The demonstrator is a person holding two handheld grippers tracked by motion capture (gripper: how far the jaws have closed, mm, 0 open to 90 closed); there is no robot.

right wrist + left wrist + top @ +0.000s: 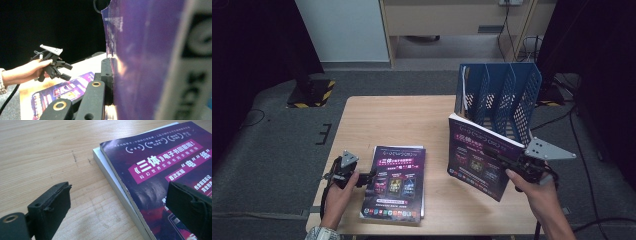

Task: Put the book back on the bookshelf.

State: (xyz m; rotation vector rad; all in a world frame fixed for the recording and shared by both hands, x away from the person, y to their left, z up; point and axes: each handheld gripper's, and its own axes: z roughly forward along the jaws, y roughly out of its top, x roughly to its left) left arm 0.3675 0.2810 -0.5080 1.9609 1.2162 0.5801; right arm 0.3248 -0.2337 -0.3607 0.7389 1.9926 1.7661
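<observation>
the right gripper (112,82) has its black jaws clamped on a purple-covered book (145,55), which stands upright and close, rising from the jaws to the top edge; its pale spine with dark lettering runs down the far right. to the left of the jaws and farther off, a hand (30,71) holds the left gripper (67,72), its two jaws spread apart with nothing between them and a grey three-cornered plate on top. below that gripper, another purple book (60,91) lies flat on the wooden table (82,66).
</observation>
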